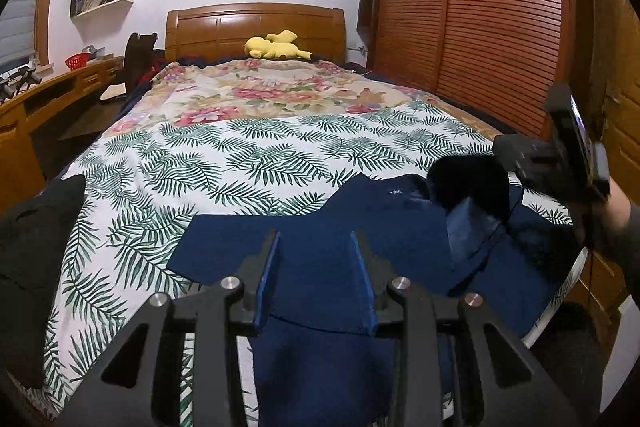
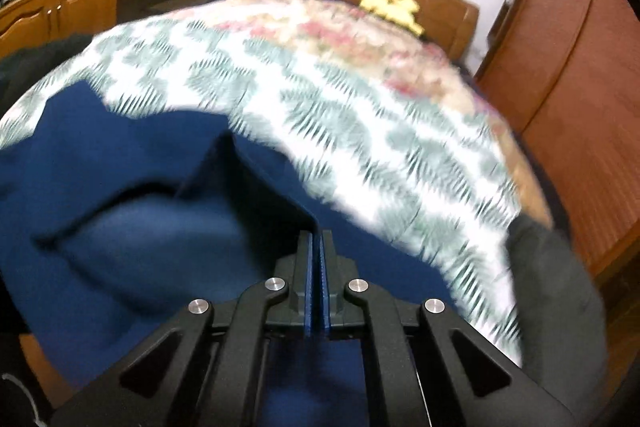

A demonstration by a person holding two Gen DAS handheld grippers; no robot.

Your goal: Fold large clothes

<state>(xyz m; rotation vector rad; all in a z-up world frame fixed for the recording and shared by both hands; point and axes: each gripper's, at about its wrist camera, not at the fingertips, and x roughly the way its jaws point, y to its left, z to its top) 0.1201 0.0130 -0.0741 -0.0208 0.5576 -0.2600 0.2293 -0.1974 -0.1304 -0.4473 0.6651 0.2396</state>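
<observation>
Navy garment is spread on the near end of the bed, collar toward the far side. Your right gripper has its jaws clenched on a raised fold at the right edge, so you're mid-fold imo. Left gripper hovers w/ jaws apart, nothing pinched. Next: carry that flap left across the body, lay it flat, then let go.

Navy blue garment spread flat across palm-leaf bedspread, right edge lifted in a fold
</observation>
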